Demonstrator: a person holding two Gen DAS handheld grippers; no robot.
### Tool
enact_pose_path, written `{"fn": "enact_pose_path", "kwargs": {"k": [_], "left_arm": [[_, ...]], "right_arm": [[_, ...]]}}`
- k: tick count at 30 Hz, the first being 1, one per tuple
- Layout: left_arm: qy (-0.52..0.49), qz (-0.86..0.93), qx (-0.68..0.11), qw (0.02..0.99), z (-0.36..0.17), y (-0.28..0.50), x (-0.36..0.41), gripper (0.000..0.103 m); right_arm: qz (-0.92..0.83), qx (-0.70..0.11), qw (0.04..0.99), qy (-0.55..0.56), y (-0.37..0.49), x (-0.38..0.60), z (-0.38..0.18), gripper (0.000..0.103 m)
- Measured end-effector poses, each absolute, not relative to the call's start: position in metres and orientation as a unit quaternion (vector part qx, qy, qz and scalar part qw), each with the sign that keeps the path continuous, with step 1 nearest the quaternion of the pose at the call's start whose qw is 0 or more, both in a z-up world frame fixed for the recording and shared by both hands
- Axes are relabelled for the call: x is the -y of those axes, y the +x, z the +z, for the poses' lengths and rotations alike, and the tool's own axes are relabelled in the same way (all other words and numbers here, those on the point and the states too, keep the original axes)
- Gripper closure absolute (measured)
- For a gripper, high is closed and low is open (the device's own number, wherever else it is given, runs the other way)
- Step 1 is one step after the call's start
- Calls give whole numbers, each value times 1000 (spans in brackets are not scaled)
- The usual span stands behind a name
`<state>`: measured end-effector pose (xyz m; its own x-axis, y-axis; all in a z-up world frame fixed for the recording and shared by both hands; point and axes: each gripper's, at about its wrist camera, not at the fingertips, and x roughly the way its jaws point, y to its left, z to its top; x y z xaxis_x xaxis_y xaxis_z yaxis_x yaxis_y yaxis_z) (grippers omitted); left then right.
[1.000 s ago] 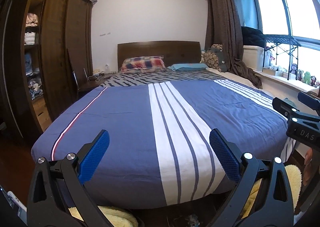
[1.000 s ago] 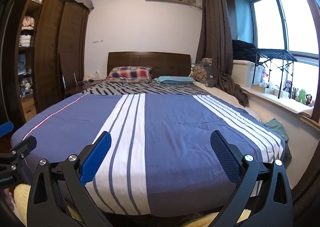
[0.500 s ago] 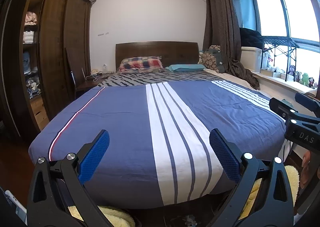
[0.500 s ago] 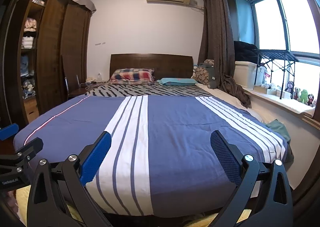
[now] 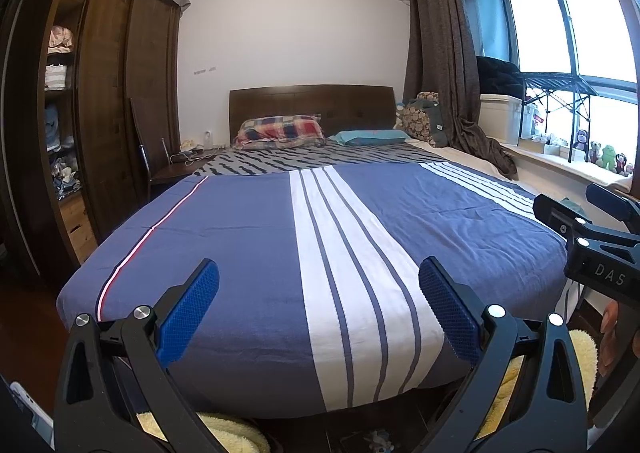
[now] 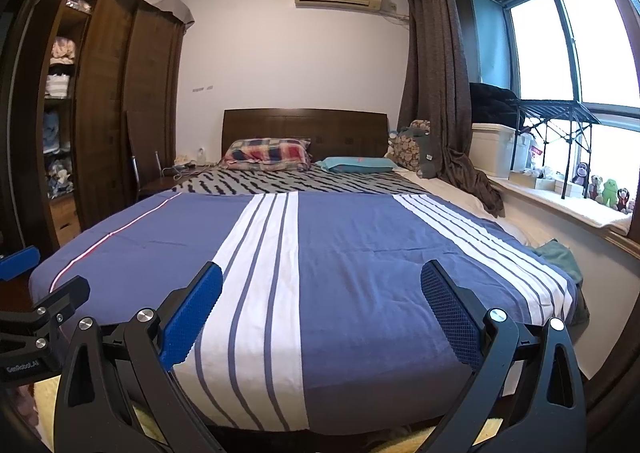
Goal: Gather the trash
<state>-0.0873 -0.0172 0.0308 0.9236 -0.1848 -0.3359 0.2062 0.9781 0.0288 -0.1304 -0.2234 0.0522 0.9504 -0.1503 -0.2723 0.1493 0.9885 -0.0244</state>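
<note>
Ahead of both sets of jaws lies the bed (image 5: 256,237), its blue quilt (image 6: 352,253) with white stripes filling most of each view. Both grippers are held at the foot of it, side by side, pointing toward the headboard (image 5: 312,103). The left gripper (image 5: 318,307) has its jaws spread wide with nothing between them; the right gripper (image 6: 320,307) is the same, wide apart and empty.

No trash shows on the quilt. The only likely piece I can make out is a small crumpled scrap (image 5: 378,439) on the dark floor below and just behind the left jaws, at the bed's foot; it is too small to say what it is. A yellow fluffy rug (image 5: 236,431) lies under both grippers. Beyond the right jaws and off to their right, a green cloth (image 6: 558,255) hangs at the bed's edge, probably not rubbish.

The step in hand looks like searching, so little of the task seems done. To do it well:
- Sweep the gaze slowly, since the fisheye shrinks small things near the rim.
- Tip the left gripper down toward the scrap until it sits centred between the pads.
- Keep the jaws wide until they straddle it, then close gently.
- Watch the rug pile, which could be pinched along with the scrap.
- Mind the two grippers, which are near each other.
</note>
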Motion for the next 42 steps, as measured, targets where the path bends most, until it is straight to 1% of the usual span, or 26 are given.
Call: {"fn": "enact_pose_path", "kwargs": {"k": [42], "left_arm": [[35,-103,-163,981,33,-88,17,8]], "right_arm": [[-70,-137,988,-1,-131,220,52,4]]}}
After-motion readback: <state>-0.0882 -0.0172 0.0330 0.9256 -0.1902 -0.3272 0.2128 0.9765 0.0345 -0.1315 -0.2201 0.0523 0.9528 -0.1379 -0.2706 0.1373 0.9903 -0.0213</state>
